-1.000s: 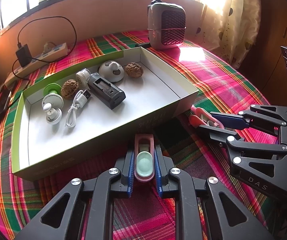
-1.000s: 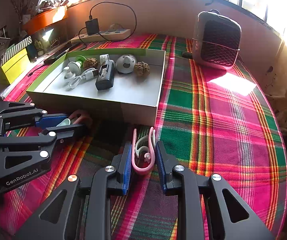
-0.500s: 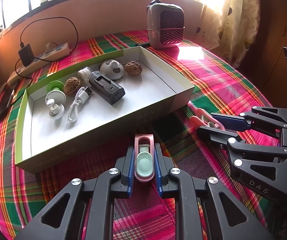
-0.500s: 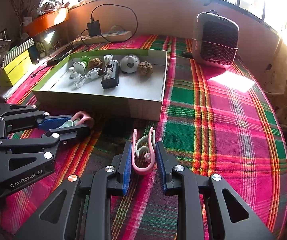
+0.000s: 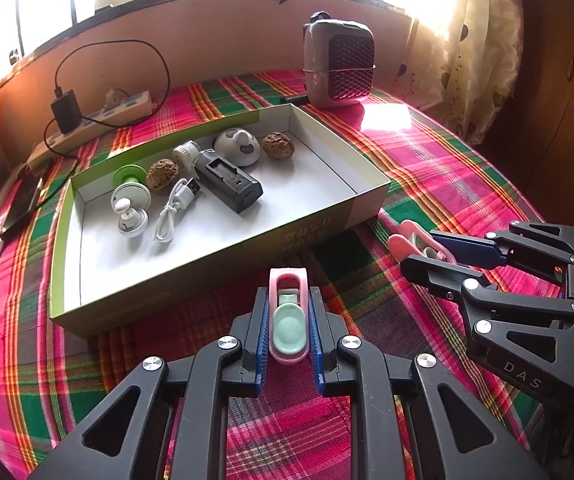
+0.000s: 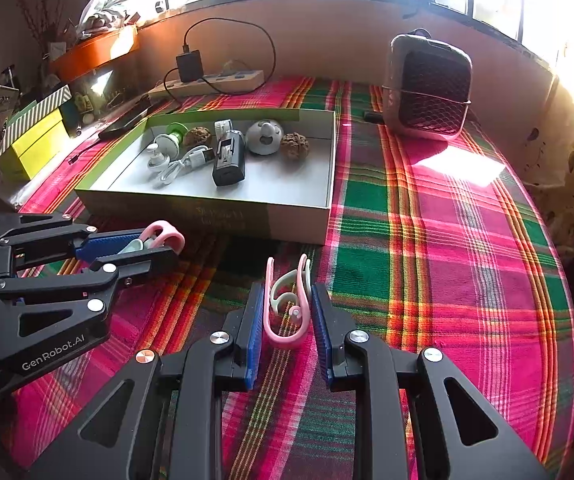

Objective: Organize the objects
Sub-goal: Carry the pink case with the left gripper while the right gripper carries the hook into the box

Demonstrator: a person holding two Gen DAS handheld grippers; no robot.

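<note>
A plaid tablecloth (image 5: 427, 168) covered the table. The shallow box (image 5: 327, 232) lay on it, a heater (image 5: 339, 66) behind. In front of the box, the left gripper (image 5: 289, 320) was clamped on a pink-and-mint clip (image 5: 289, 316); beside it, the right gripper (image 6: 287, 316) pinched a pink clip (image 6: 287, 308).

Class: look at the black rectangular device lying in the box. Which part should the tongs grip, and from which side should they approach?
Grip the black device across its long flat side faces, near the middle, coming down from above. It lies flat on the floor of the box, so only its narrow width suits the tongs. The white cable lies close along one side, so a finger probably needs careful placing there.
</note>
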